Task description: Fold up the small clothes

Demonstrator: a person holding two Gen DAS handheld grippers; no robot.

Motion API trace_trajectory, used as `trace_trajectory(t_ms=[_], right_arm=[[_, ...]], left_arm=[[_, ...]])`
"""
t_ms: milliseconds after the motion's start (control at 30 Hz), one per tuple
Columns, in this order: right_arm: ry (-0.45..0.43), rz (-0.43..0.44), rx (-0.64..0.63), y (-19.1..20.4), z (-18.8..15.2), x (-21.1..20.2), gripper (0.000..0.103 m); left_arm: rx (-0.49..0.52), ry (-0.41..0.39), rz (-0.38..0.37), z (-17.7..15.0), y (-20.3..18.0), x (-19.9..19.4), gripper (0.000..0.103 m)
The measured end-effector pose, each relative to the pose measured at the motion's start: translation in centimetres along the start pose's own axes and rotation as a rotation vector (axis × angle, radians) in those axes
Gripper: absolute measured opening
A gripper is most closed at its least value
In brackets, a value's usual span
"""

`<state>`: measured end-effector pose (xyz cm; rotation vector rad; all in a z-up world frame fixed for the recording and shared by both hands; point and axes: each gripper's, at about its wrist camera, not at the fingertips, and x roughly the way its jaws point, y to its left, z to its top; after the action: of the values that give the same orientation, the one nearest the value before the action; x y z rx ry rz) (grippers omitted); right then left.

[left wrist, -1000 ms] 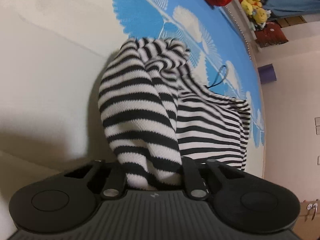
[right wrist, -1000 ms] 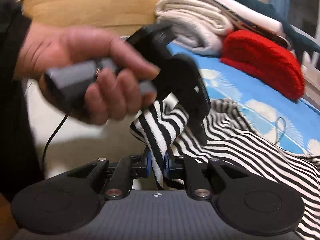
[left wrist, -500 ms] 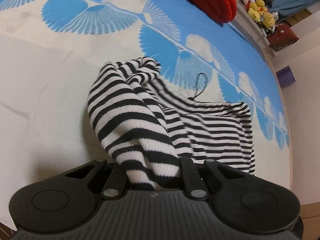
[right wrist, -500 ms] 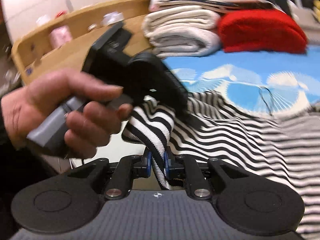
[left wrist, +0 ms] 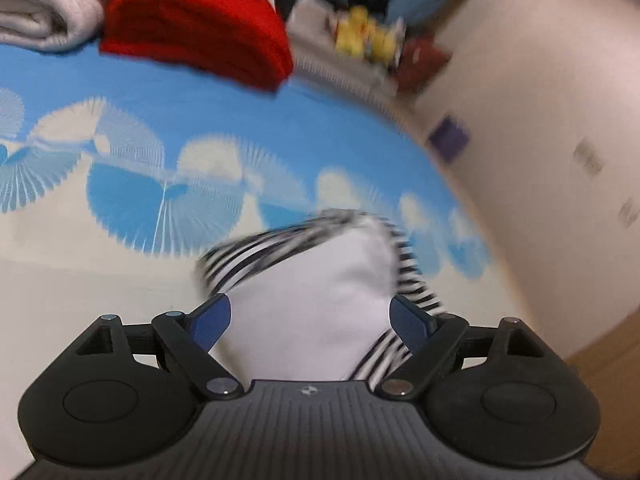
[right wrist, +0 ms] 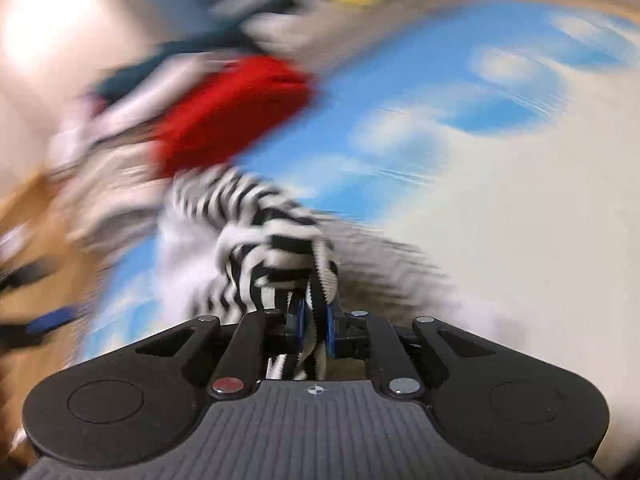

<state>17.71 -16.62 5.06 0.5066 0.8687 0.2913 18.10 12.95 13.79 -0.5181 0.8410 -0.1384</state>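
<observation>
Black-and-white striped knit garment (right wrist: 260,240), blurred in both views, bunched above the blue-and-cream patterned bed cover (left wrist: 280,128). Right claw (right wrist: 316,322) clenched on a fold of the striped fabric, blue pads (right wrist: 330,330) pressing it from both sides, the rest of the cloth trailing forward and to the left. Left claw (left wrist: 310,320) with jaws opening, blue pads (left wrist: 212,318) standing wide apart; the garment lies between them, a pale white face toward the camera with striped edges above and at the right, neither pad pressing on it. Beyond the garment, at the far edge of the bed: a folded red knit (left wrist: 200,28) beside a stack of pale folded cloth (left wrist: 40,8). Yellow soft toys (left wrist: 364,36), indistinct, on a ledge past the bed; cream wall (left wrist: 540,80) at right
</observation>
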Motion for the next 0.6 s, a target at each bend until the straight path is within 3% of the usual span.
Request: trace_trajectory(t_ms=[67, 167, 200, 300, 333, 500, 567, 600], right_arm=[[0.065, -0.109, 0.11, -3.9, -0.1, 1.1, 0.014], [0.094, -0.137, 0.215, -7.6, -0.8, 1.4, 0.023], [0.094, -0.107, 0.239, -8.1, -0.8, 1.6, 0.031], [0.096, -0.049, 0.259, -8.4, -0.1, 2.2, 0.074], [0.102, -0.048, 0.256, -8.2, 0.0, 2.5, 0.081], [0.144, -0.036, 0.315, -9.0, 0.5, 4.6, 0.08], [0.154, -0.035, 0.309, -9.2, 0.5, 5.3, 0.069], [0.162, -0.027, 0.297, -8.9, 0.5, 5.6, 0.056]], left_arm=[[-0.003, 0.097, 0.04, -1.2, 0.2, 2.5, 0.089], [0.016, 0.21, 0.075, -3.1, 0.1, 5.7, 0.089], [0.024, 0.237, 0.081, -3.7, 0.0, 6.6, 0.089], [-0.001, 0.3, 0.084, -5.4, 0.2, 9.1, 0.089], [-0.023, 0.319, 0.079, -5.8, 0.5, 10.0, 0.089], [-0.129, 0.387, 0.014, -8.0, 0.4, 13.3, 0.09], [-0.161, 0.402, -0.009, -8.9, 0.5, 14.4, 0.09], [-0.174, 0.407, -0.016, -9.0, 0.4, 14.8, 0.091]])
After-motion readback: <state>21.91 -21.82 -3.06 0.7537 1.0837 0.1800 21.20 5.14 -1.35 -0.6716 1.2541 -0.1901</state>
